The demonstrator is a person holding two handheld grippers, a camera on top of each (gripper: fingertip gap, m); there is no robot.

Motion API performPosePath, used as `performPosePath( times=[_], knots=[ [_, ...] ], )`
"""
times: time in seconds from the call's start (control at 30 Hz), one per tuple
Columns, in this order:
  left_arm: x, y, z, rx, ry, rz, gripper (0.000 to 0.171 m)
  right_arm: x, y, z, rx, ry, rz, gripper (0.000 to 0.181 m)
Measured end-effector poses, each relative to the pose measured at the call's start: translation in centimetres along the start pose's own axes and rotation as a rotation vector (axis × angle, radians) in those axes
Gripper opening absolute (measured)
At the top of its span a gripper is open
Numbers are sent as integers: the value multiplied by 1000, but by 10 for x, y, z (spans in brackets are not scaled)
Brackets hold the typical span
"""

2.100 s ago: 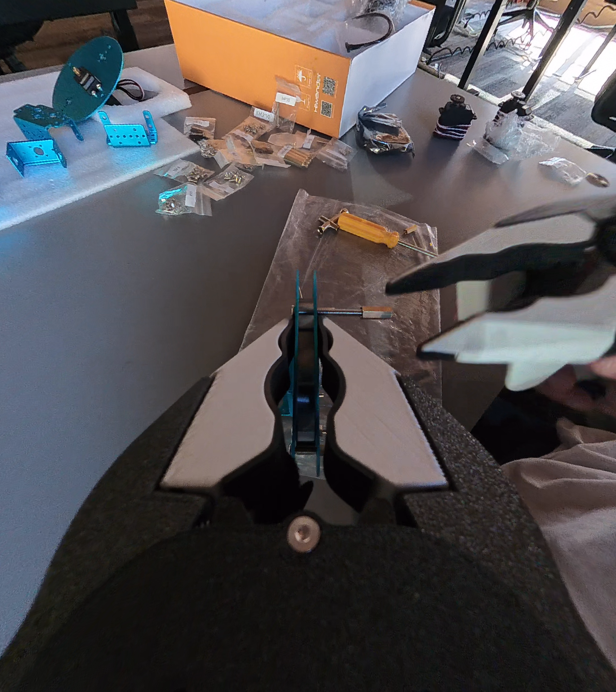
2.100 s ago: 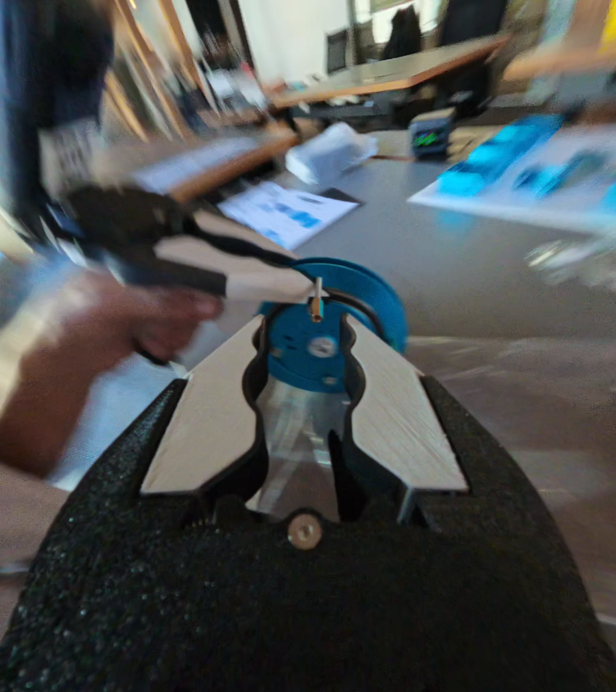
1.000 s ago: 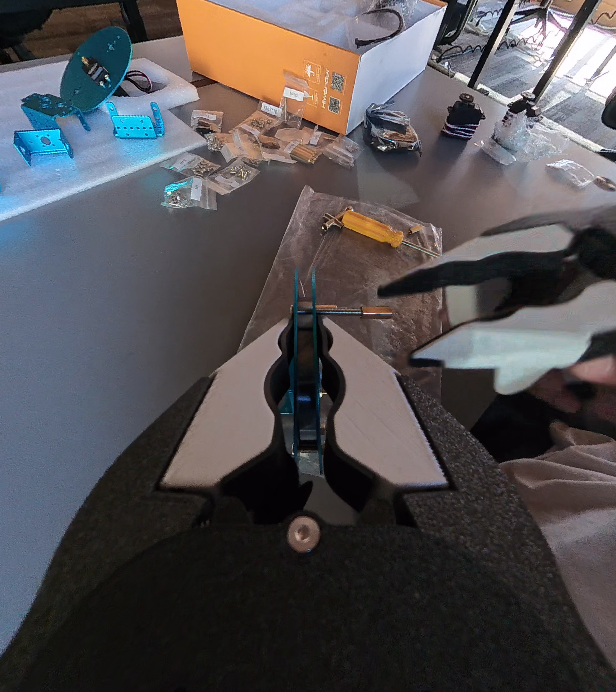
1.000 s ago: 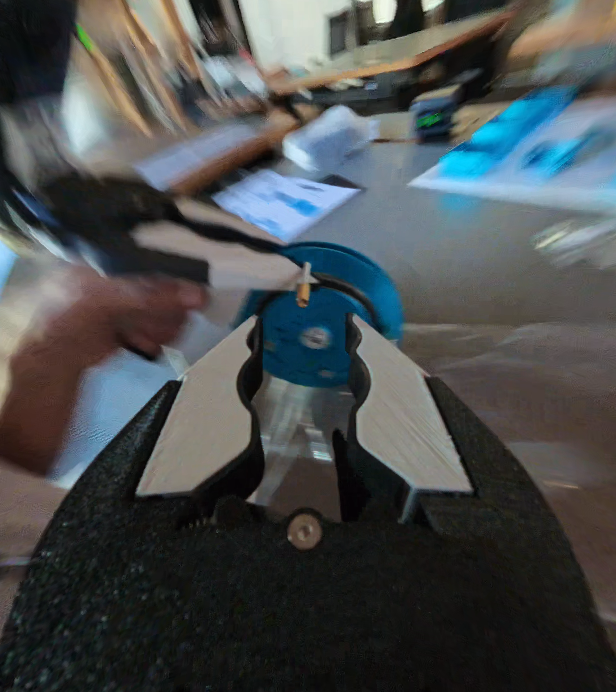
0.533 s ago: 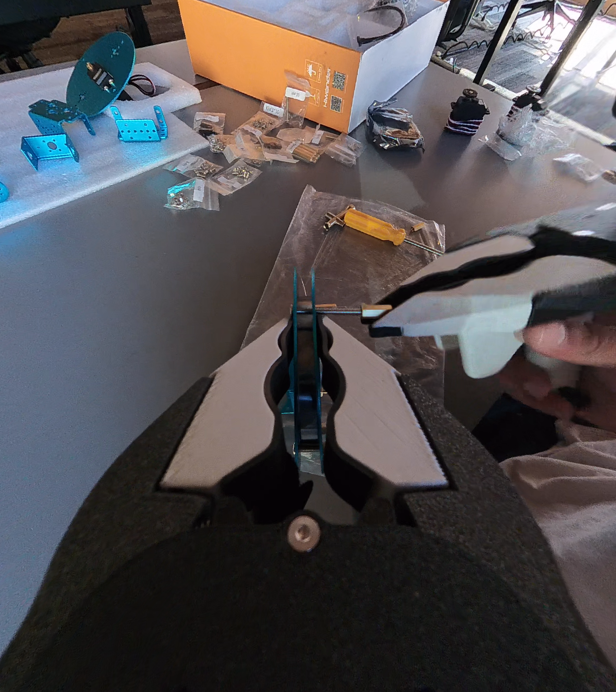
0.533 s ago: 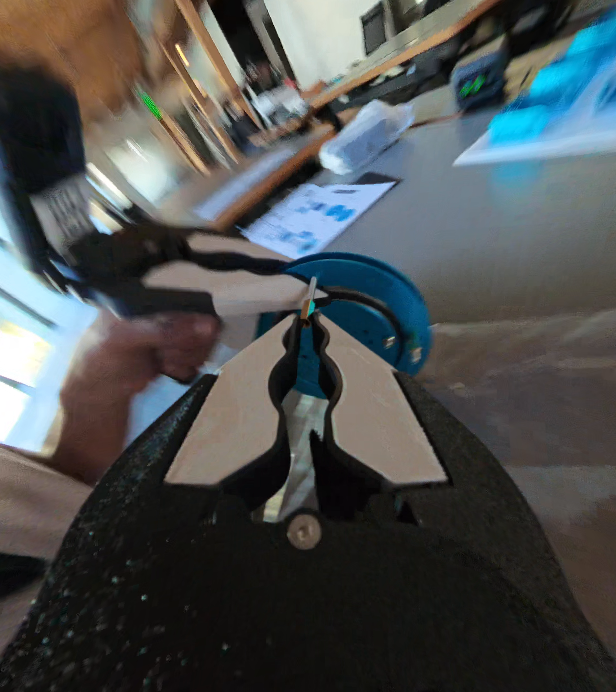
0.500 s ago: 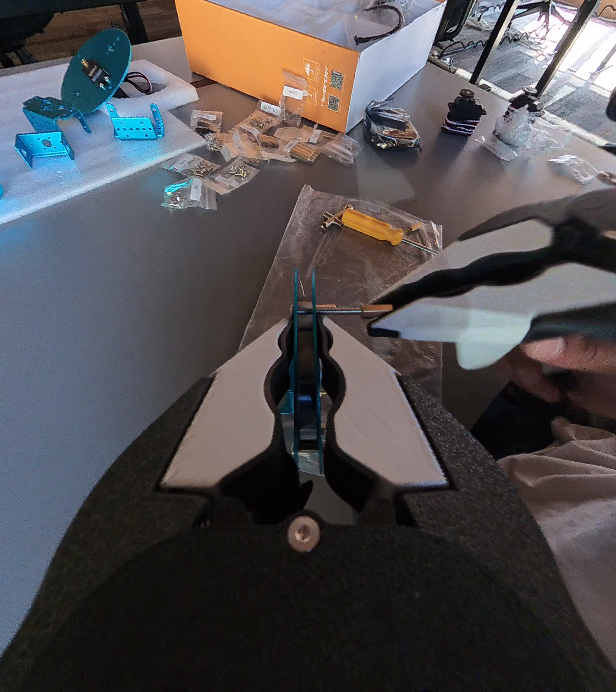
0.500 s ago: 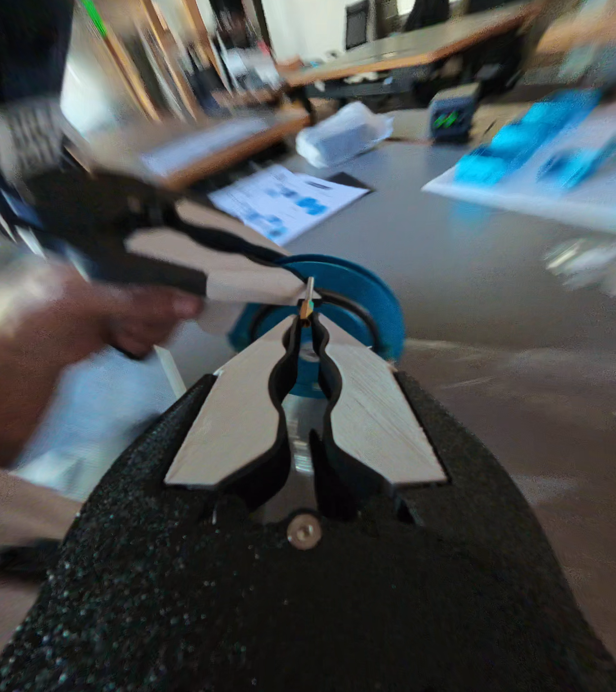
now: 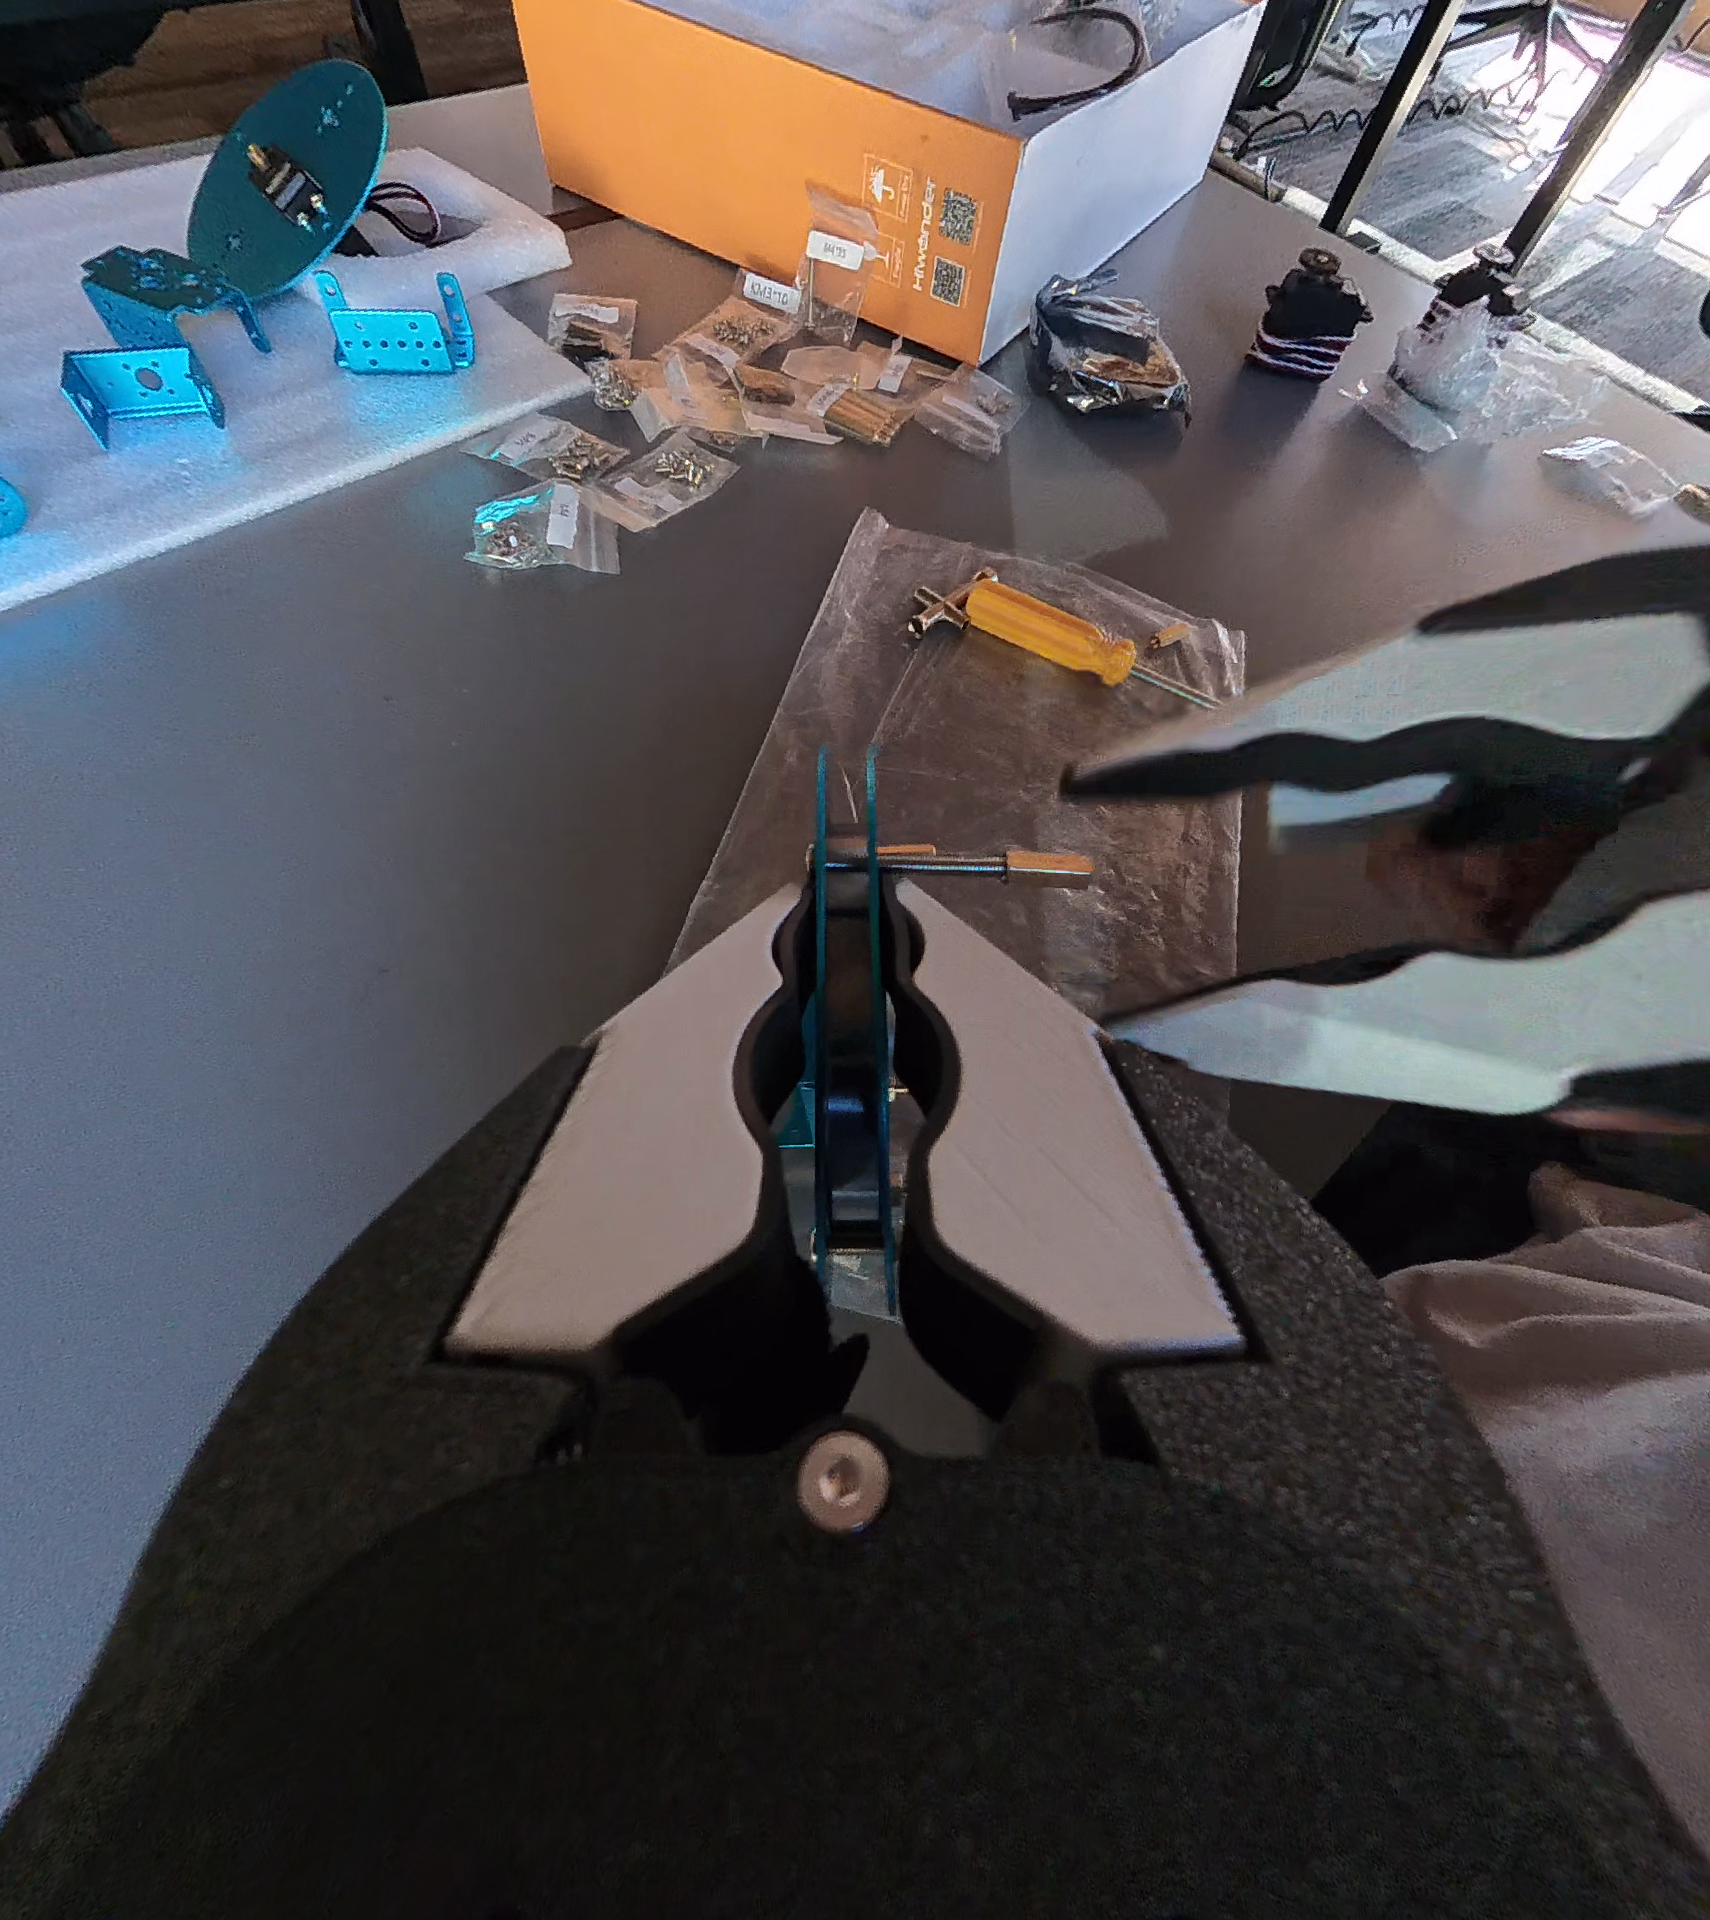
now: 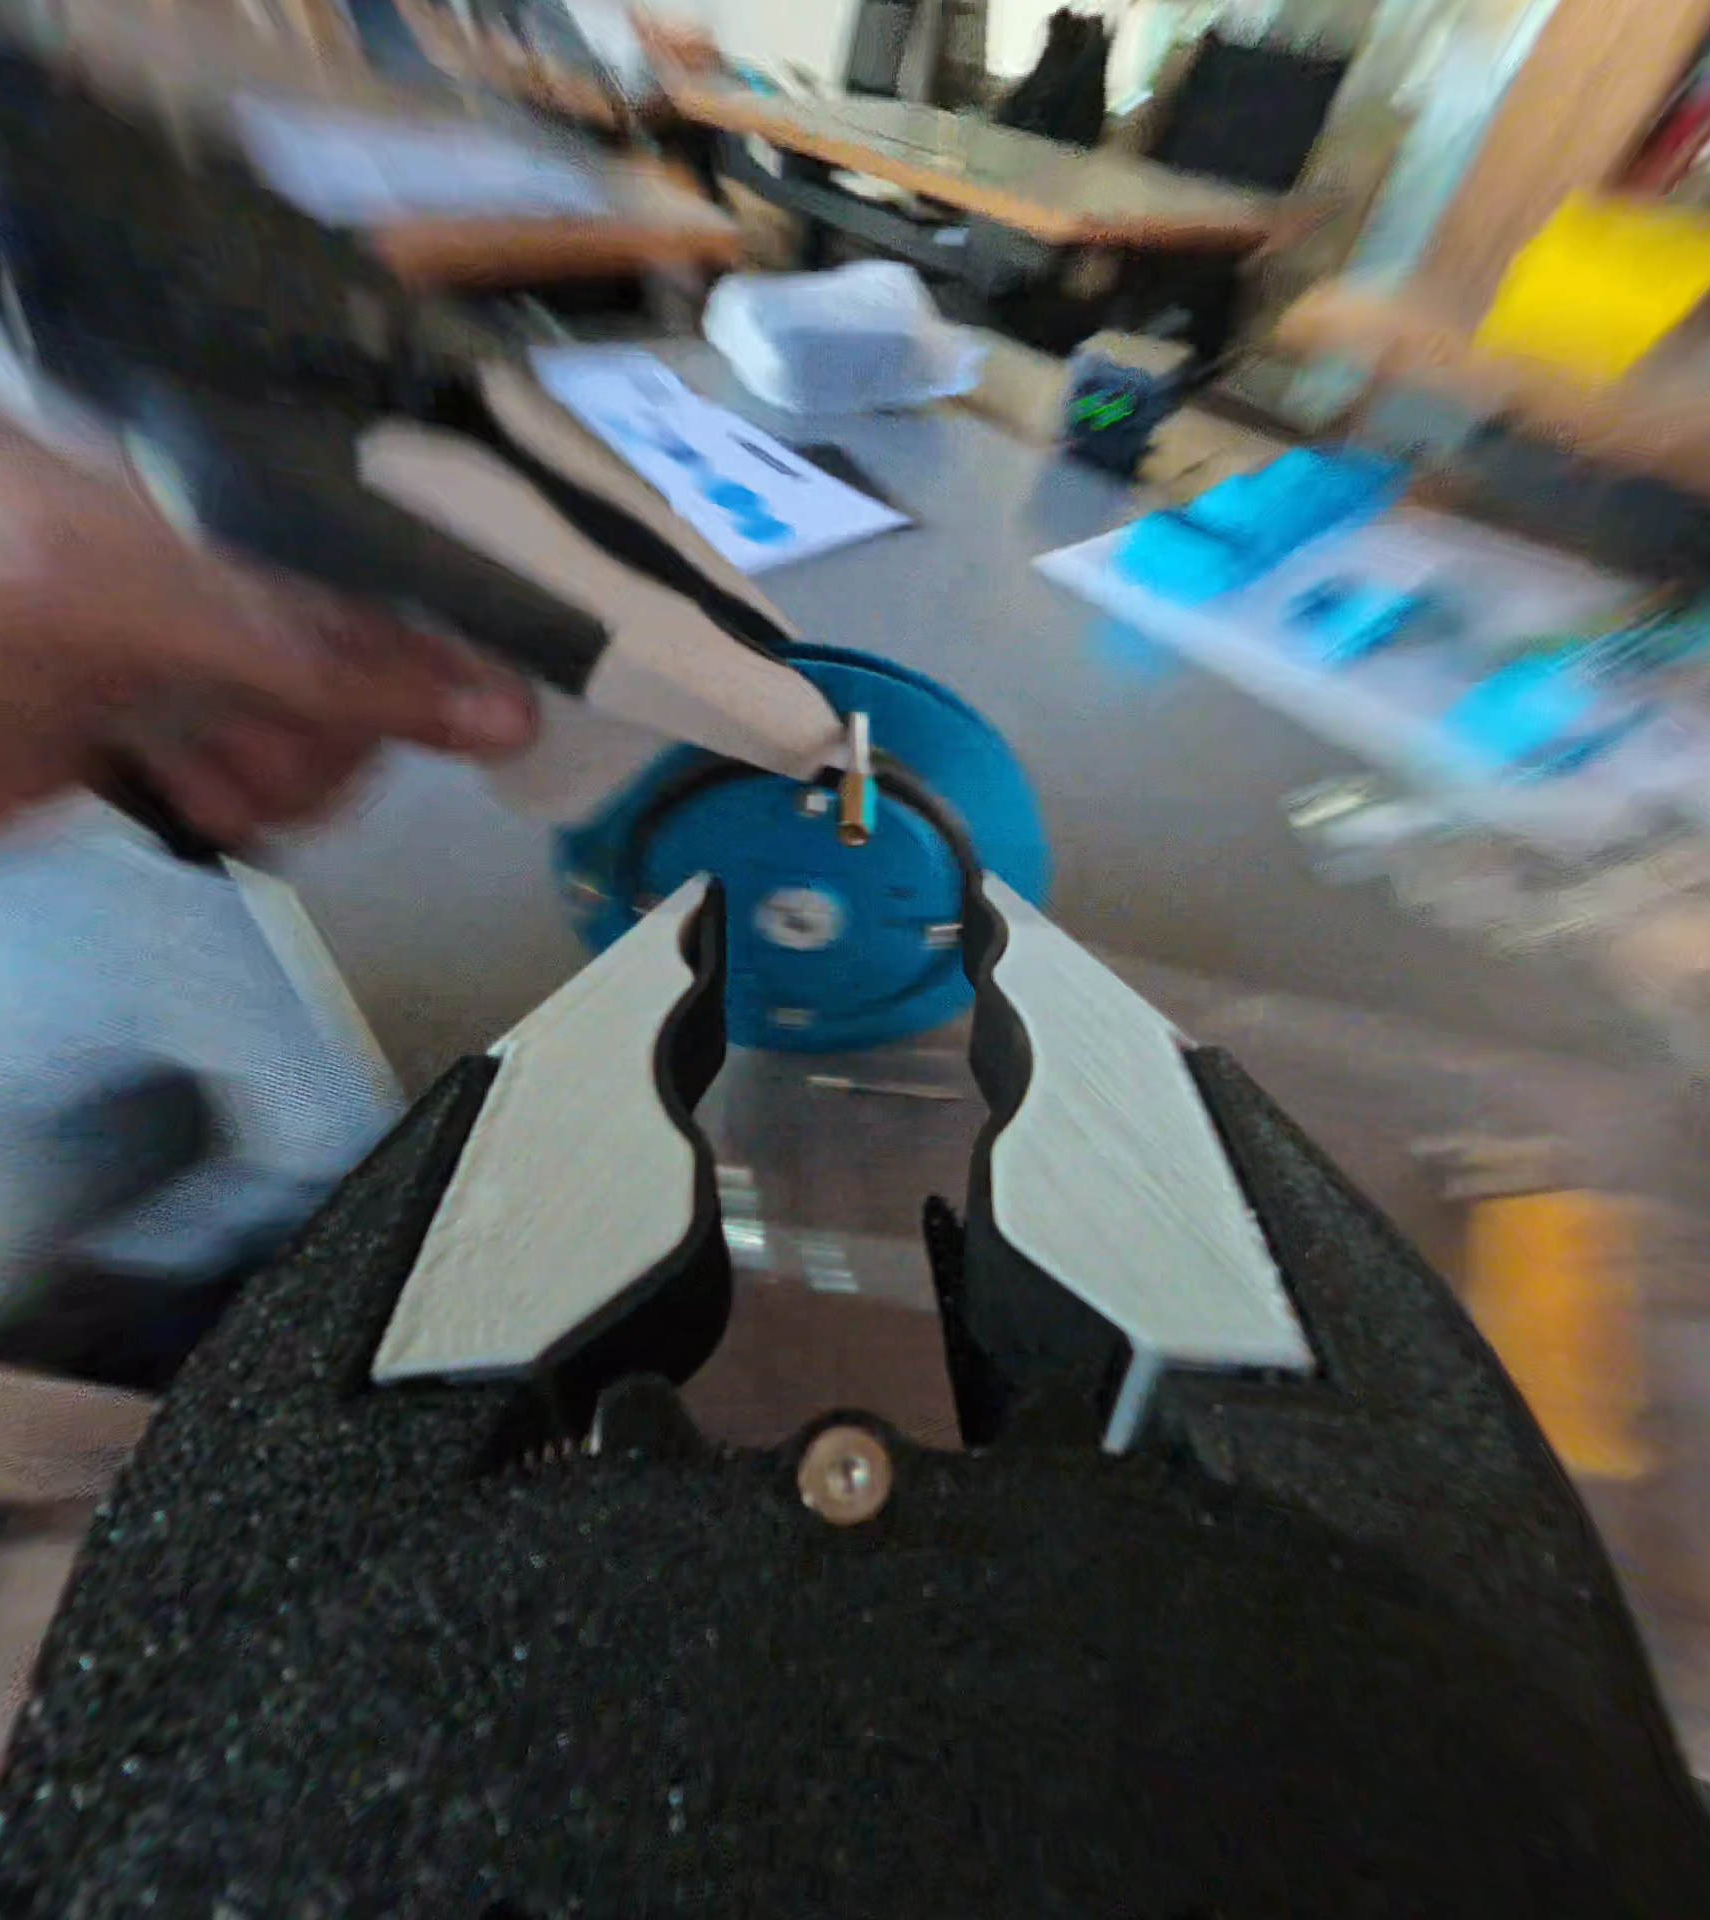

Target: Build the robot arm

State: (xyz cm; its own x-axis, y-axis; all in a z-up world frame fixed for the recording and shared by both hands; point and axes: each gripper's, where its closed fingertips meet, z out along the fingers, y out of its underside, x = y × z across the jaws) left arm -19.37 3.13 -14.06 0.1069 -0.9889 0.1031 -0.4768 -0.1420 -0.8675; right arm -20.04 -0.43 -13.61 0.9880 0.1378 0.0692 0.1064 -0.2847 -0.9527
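Observation:
My left gripper (image 9: 851, 899) is shut on a blue double-disc assembly (image 9: 843, 1049), held edge-on above a clear plastic bag (image 9: 986, 748). A long screw with a brass standoff (image 9: 1043, 861) sticks out of the discs to the right. My right gripper (image 9: 1090, 904) is open just right of the standoff's end, with one finger above it and one below. In the blurred right wrist view, the right gripper (image 10: 843, 894) is open in front of the blue discs (image 10: 809, 966). The standoff (image 10: 856, 805) points at it, and the left gripper (image 10: 809, 732) and a hand (image 10: 155, 675) hold the discs.
A yellow screwdriver (image 9: 1048, 629) lies on the bag. Behind it are small bags of screws (image 9: 726, 416), an orange box (image 9: 778, 135), white foam (image 9: 207, 499) with blue brackets (image 9: 144, 384), and black servos (image 9: 1308, 312). The grey table (image 9: 311, 779) edge is near my right. Spacing between my two grippers at the tips: around 4 centimetres. The yellow screwdriver (image 9: 1048, 629) is about 20 centimetres from both grippers' fingertips.
The right gripper closed on the standoff's end half a second ago. It has now opened and backed slightly away. The left gripper has kept holding the discs still.

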Motion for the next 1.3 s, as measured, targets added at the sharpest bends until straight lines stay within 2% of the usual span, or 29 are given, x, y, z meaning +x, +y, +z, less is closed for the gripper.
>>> performPosePath(
  times=[0.07,0.1,0.13,0.17,0.23,0.3,0.37,0.43,0.47,0.5,0.63,0.67,0.7,0.73,0.8,0.87,0.93,1.03,1.1,1.17,1.2,1.23,1.27,1.3],
  knots=[
    [1,0,0,0,3,1,9,-14,-9,-3,103,-314,550,45],
    [2,0,0,-1,2,9,9,-14,-16,-6,156,-441,777,40],
    [3,0,0,-1,2,18,9,-11,-16,-4,169,-511,928,38],
    [4,0,0,0,2,23,9,-9,-12,-1,154,-536,1002,38],
    [5,0,1,0,1,27,9,-6,-10,2,159,-549,1035,31],
    [5,0,1,-1,-3,35,9,-7,-13,2,162,-557,1032,7],
    [3,0,1,-1,-15,40,9,-4,-11,4,153,-508,968,5],
    [2,0,0,0,-12,29,10,-4,-8,6,113,-410,772,4],
    [2,0,1,0,-10,26,9,-2,-6,7,79,-302,571,4],
    [2,0,1,-3,-10,27,9,1,-4,7,26,-170,298,4],
    [1,-1,2,-10,-19,27,9,10,-12,4,-170,367,-994,3],
    [0,-1,1,-12,-17,21,9,11,-14,5,-182,471,-1230,4],
    [-2,-1,2,-10,-14,14,9,12,-15,7,-161,518,-1337,4],
    [-1,-1,2,-7,-8,12,9,14,-12,8,-141,514,-1307,5],
    [0,-1,2,-6,-9,24,9,17,-12,2,-88,462,-1086,5],
    [2,-1,1,-2,-14,25,9,18,-15,-4,-40,392,-801,23],
    [2,0,1,2,-14,21,9,11,-9,-3,-38,216,-396,30],
    [3,0,0,2,-13,23,9,-4,-9,2,21,-137,282,37],
    [4,0,0,3,-12,30,9,-7,-11,4,54,-347,633,40],
    [4,1,0,4,-10,32,9,-4,-9,7,59,-448,822,31],
    [5,0,0,5,-11,32,9,-5,-12,6,80,-488,862,16],
    [5,0,0,5,-13,33,9,-5,-12,6,89,-486,872,7],
    [5,0,0,4,-18,36,9,-2,-11,7,93,-447,837,5],
    [5,0,0,5,-19,38,9,-1,-10,7,89,-396,745,5]
  ],
)
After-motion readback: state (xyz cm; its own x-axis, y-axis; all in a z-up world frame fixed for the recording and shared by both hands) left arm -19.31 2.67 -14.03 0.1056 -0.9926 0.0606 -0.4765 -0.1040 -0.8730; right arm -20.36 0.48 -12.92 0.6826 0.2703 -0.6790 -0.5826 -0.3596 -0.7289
